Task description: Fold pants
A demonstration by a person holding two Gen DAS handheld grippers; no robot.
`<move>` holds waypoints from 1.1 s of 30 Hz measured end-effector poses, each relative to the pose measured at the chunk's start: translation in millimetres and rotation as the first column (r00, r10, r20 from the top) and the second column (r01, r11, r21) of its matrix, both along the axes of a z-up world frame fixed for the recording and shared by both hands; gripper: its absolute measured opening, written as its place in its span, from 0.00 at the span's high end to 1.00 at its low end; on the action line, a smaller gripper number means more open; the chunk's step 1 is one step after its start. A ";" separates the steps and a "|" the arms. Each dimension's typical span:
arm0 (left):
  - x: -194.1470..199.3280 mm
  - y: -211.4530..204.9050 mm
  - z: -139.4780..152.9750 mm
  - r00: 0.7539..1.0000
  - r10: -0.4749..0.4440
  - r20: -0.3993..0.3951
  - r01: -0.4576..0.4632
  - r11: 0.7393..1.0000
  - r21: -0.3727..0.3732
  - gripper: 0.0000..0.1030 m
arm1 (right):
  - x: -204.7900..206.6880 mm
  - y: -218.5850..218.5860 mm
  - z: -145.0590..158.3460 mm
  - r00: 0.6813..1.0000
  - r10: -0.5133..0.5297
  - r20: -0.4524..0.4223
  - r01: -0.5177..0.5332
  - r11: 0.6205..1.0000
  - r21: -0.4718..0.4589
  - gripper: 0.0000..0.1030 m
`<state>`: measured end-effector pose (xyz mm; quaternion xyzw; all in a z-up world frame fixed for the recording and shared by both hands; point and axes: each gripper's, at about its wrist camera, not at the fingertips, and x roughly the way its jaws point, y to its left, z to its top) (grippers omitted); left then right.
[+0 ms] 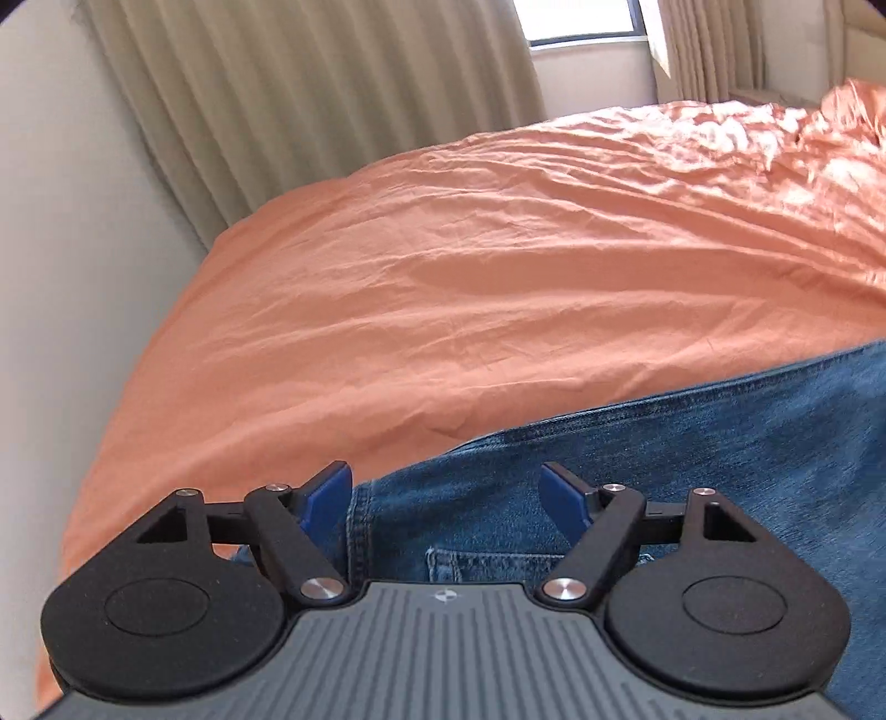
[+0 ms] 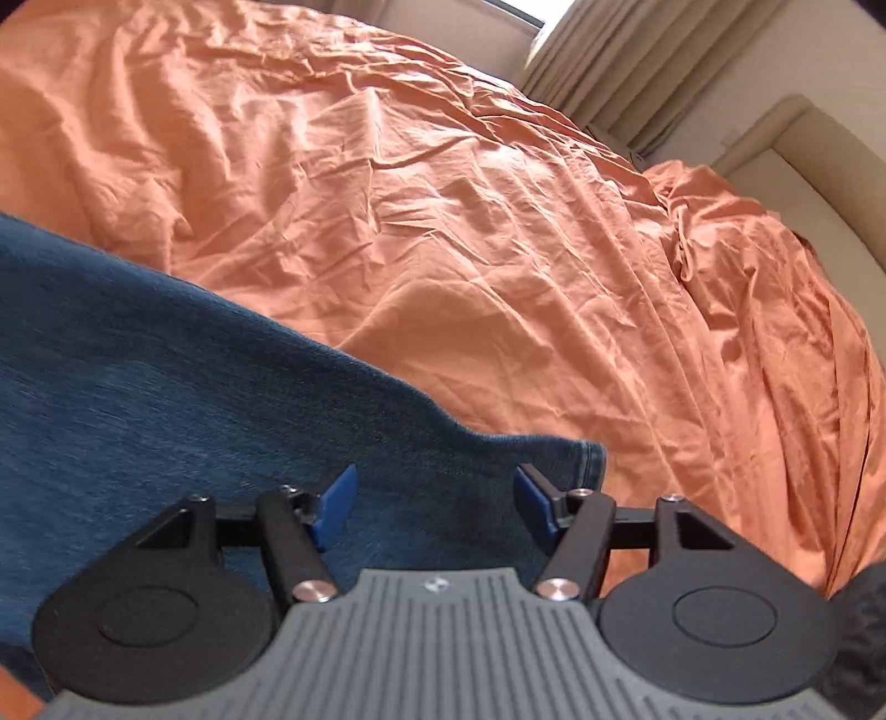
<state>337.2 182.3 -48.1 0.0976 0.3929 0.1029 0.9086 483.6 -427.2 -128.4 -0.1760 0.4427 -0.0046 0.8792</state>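
Observation:
Blue denim pants point(image 1: 692, 443) lie flat on an orange bed sheet point(image 1: 443, 266). In the left wrist view my left gripper point(image 1: 446, 493) is open, its blue pads spread over the waistband corner with a belt loop below. In the right wrist view the pants point(image 2: 166, 376) fill the lower left and their hemmed corner point(image 2: 587, 459) lies by my right gripper point(image 2: 434, 498), which is open just above the denim. Neither gripper holds cloth.
The wrinkled orange sheet point(image 2: 498, 249) covers the bed. Beige curtains point(image 1: 277, 99) and a window point(image 1: 581, 22) stand behind. A cream wall point(image 1: 66, 249) is left of the bed; a padded headboard point(image 2: 819, 144) is at right.

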 end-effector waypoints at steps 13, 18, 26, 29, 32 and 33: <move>-156.2 136.7 -14.5 0.874 0.485 0.034 -0.381 0.727 -0.572 0.13 | -104.9 28.7 -11.6 0.971 -0.236 -0.046 0.231 0.858 0.459 0.39; -172.2 166.1 -80.4 0.798 0.600 -0.059 -0.382 0.427 -0.820 0.13 | -126.9 50.3 -2.8 0.968 -0.246 -0.046 0.239 0.851 0.468 0.39; -130.1 178.7 -116.2 0.731 0.681 -0.054 -0.363 0.320 -0.875 0.49 | -159.7 61.2 14.3 0.967 -0.253 -0.031 0.239 0.861 0.448 0.38; -113.7 173.7 -88.7 0.751 0.660 0.006 -0.392 0.453 -0.800 0.81 | -165.1 53.7 17.2 0.958 -0.283 -0.038 0.270 0.854 0.445 0.39; -110.7 150.3 -36.6 0.800 0.573 0.178 -0.314 0.654 -0.688 0.83 | -167.5 42.9 20.2 0.947 -0.318 -0.034 0.300 0.846 0.441 0.39; -108.2 145.5 -27.2 0.809 0.554 0.196 -0.308 0.684 -0.661 0.83 | -168.0 39.2 20.7 0.943 -0.331 -0.033 0.311 0.840 0.444 0.39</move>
